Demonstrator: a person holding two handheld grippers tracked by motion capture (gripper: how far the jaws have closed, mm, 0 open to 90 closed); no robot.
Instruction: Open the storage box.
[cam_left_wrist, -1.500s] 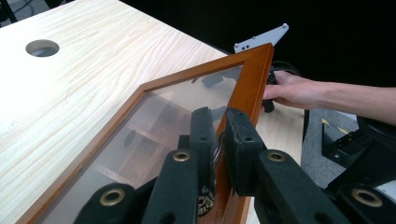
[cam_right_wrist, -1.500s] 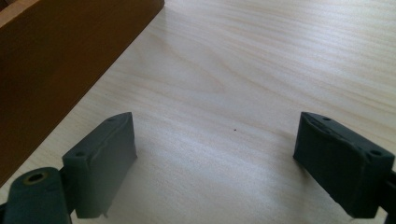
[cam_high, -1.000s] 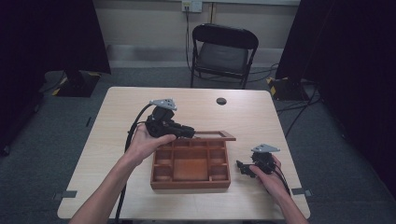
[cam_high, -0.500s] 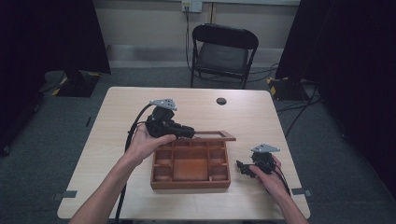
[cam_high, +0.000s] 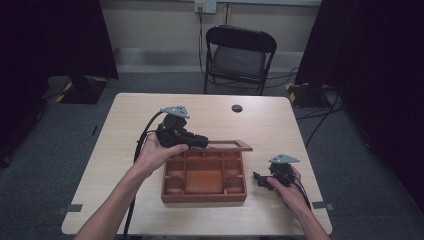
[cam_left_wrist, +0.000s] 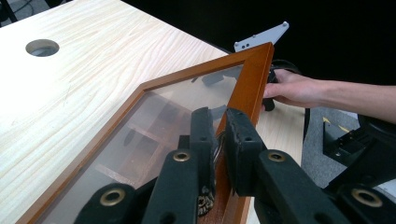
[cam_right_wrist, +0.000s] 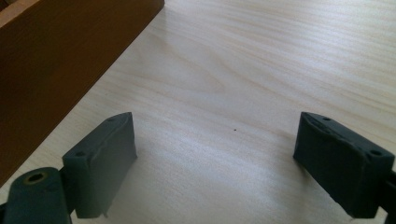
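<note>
On my screen: box (cam_high: 204, 196) of reddish-brown wood, satin finish; lid (cam_left_wrist: 249, 79) wood-framed around a clear glossy pane; table (cam_high: 130, 127) of pale matt wood grain; gripper pads (cam_right_wrist: 105, 161) matt grey rubber.

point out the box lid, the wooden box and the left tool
box lid (cam_left_wrist: 250, 77), left gripper view, on its wooden frame edge
wooden box (cam_high: 204, 196), high view, on its front wall
left tool (cam_left_wrist: 220, 135), left gripper view, midway between its fingertips

Chair: black folding chair (cam_high: 241, 55) sits just beyond the table (cam_high: 130, 120).
Floor: grey carpet around the table.
Curtains: dark, flanking the chair.
</note>
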